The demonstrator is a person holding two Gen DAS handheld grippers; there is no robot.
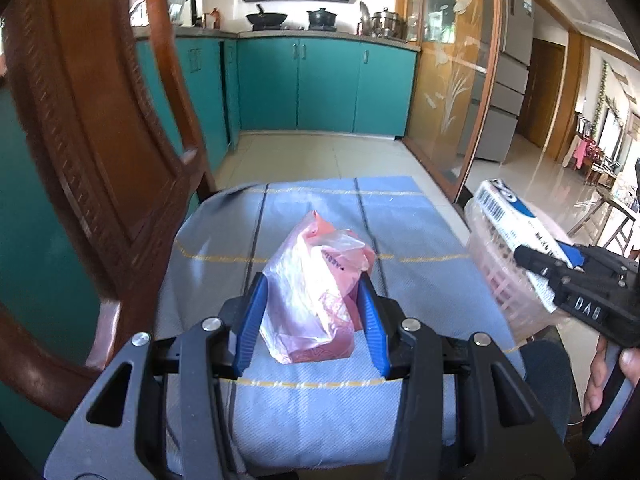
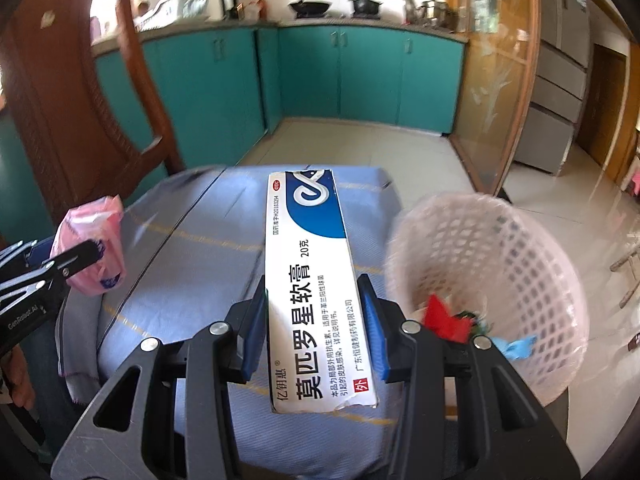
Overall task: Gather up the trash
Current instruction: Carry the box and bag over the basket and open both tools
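My left gripper (image 1: 312,280) is shut on a crumpled pink plastic bag (image 1: 314,288) and holds it over the blue cloth-covered table (image 1: 420,232). The bag also shows in the right wrist view (image 2: 94,248), held by the left gripper (image 2: 98,248). My right gripper (image 2: 314,284) is shut on a long white and blue medicine box (image 2: 314,276) and holds it above the table, left of a pink mesh basket (image 2: 520,248). In the left wrist view the box (image 1: 516,216) sits over the basket (image 1: 504,280), held by the right gripper (image 1: 520,254).
The basket holds red, green and blue scraps (image 2: 448,320). A carved wooden chair (image 1: 92,128) stands close at the table's left. Teal kitchen cabinets (image 1: 320,84) line the far wall. A glass-fronted cabinet (image 1: 452,92) stands at the right, with tiled floor beyond.
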